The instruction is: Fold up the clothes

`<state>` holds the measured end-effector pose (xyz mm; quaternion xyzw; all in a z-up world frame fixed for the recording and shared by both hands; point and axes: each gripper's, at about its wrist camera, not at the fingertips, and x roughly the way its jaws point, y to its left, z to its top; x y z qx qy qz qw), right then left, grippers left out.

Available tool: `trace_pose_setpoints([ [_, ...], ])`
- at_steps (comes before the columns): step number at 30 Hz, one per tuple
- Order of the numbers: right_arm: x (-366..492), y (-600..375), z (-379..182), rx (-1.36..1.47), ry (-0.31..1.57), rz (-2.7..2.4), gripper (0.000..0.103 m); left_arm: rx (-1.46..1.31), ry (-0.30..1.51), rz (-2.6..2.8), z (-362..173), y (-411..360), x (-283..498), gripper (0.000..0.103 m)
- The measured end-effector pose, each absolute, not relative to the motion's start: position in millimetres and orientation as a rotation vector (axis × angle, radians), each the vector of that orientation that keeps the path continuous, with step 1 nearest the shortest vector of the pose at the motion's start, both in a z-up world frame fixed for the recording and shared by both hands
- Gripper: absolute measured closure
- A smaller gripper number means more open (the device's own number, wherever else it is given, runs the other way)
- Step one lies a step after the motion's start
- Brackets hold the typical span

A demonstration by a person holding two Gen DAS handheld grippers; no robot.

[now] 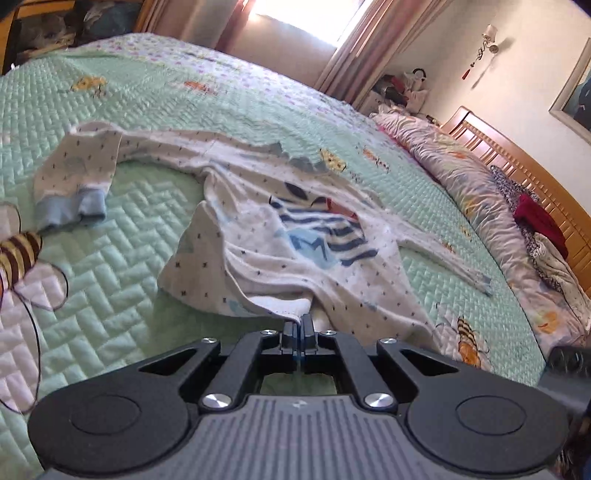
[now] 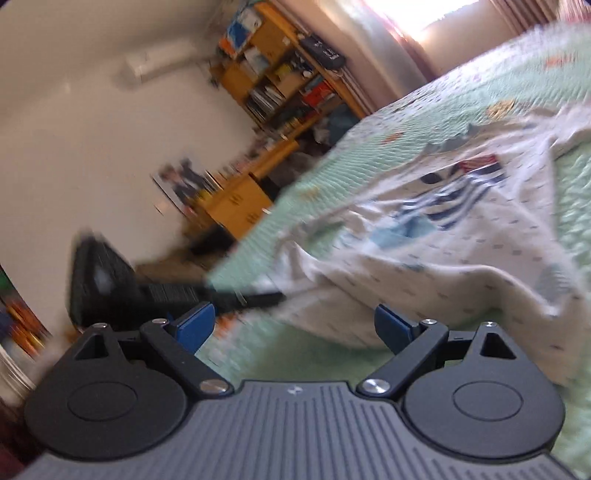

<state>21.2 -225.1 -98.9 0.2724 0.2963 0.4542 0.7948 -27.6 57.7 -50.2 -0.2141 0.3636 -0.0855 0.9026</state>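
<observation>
Left tongs [image 1: 298,320] pinch shirt [image 1: 288,236] hem; right tongs [image 2: 295,325] spread, beside hem.

Right gripper [image 2: 293,326] in the foreground, jaws wide apart, blue pads [image 2: 194,325] bare, nothing between them. Ahead: white printed garment [image 2: 443,236] with a navy-striped motif, rumpled on a green quilted bedspread [image 2: 443,99]. Left gripper [image 2: 275,296] visible at left, blurred, closed on the garment's near edge. Behind: wooden bookshelf [image 2: 280,81], white wall, bright curtained window [image 2: 424,14].
</observation>
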Motion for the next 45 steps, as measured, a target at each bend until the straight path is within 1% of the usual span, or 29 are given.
trace_pose_setpoints([
  [6, 63, -208, -132, 0.993, 0.779, 1.054, 0.010, -0.465, 0.742, -0.182, -48, 62, -27, 0.103],
  [10, 77, -203, -146, 1.053, 0.907, 0.935, 0.010, -0.493, 0.731, -0.170, -45, 70, -27, 0.103],
  [12, 85, -208, -138, 0.993, 0.900, 0.866, 0.010, -0.493, 0.723, -0.156, -45, 74, -28, 0.103],
  [13, 89, -211, -127, 0.925, 0.863, 0.826, 0.010, -0.492, 0.720, -0.146, -44, 75, -28, 0.103],
  [14, 93, -213, -112, 0.825, 0.793, 0.799, 0.010, -0.498, 0.721, -0.144, -44, 77, -27, 0.103],
  [16, 93, -214, -79, 0.559, 0.593, 0.711, 0.010, -0.497, 0.728, -0.148, -45, 77, -27, 0.103],
  [18, 89, -207, -58, 0.282, 0.447, 0.602, 0.009, -0.496, 0.737, -0.154, -46, 76, -26, 0.103],
  [20, 97, -205, -55, 0.183, 0.494, 0.600, 0.008, -0.499, 0.747, -0.164, -48, 75, -27, 0.103],
  [23, 99, -229, -62, 0.379, 0.607, 0.695, 0.008, -0.499, 0.755, -0.171, -49, 72, -27, 0.103],
  [25, 84, -245, -65, 0.455, 0.606, 0.697, 0.008, -0.507, 0.754, -0.176, -47, 72, -27, 0.103],
  [29, 44, -260, -67, 0.416, 0.577, 0.677, 0.008, -0.520, 0.747, -0.180, -44, 73, -27, 0.103],
  [32, -1, -242, -63, 0.052, 0.506, 0.633, 0.008, -0.525, 0.747, -0.173, -43, 75, -26, 0.103],
  [35, -35, -214, -75, -0.330, 0.440, 0.620, 0.008, -0.532, 0.761, -0.162, -47, 75, -26, 0.103],
  [38, -43, -193, -87, -0.554, 0.408, 0.594, 0.008, -0.538, 0.769, -0.162, -49, 74, -26, 0.103],
  [39, -46, -186, -91, -0.628, 0.397, 0.584, 0.012, -0.540, 0.767, -0.168, -47, 73, -26, 0.103],
  [40, -43, -184, -92, -0.636, 0.419, 0.614, 0.016, -0.541, 0.765, -0.173, -46, 72, -26, 0.103],
  [41, -39, -181, -92, -0.632, 0.444, 0.639, 0.027, -0.540, 0.760, -0.180, -43, 71, -26, 0.103],
  [42, -34, -177, -94, -0.639, 0.467, 0.650, 0.035, -0.538, 0.753, -0.189, -40, 70, -26, 0.103],
  [45, -22, -164, -96, -0.711, 0.498, 0.674, 0.040, -0.553, 0.731, -0.209, -30, 70, -22, 0.103],
])
